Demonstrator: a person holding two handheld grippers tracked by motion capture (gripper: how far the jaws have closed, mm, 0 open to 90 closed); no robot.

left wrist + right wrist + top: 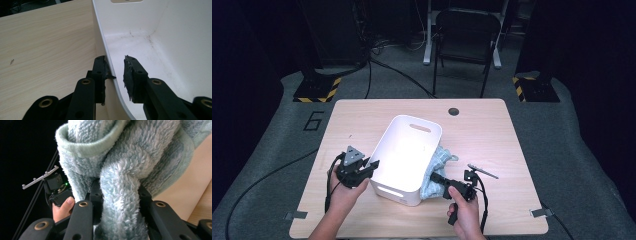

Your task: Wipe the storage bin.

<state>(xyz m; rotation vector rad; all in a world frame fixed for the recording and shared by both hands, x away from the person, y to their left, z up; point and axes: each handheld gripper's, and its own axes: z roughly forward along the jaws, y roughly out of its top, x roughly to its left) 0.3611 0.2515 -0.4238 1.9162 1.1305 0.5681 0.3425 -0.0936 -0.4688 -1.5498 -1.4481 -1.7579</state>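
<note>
A white plastic bin (384, 137) stands in the middle of the wooden table (362, 115). My left gripper (373, 164) is at the bin's near left corner. In the left gripper view its jaws straddle the bin's wall (100, 37), one pad (100, 67) against the outside, the other (131, 75) inside and apart from it, so the left gripper (115, 61) is open. A fluffy light blue cloth (439, 159) lies against the bin's right side. My right gripper (435, 178) is shut on a thick fold of the cloth (125, 157), which bulges between the jaws of the right gripper (120, 187).
The bin's inside (140, 42) holds nothing. A cable hole (454, 111) sits near the table's far edge. Beyond the table stand a black chair (467, 30) and two stands with yellow-black striped bases (317, 92). Cables trail off the near edge.
</note>
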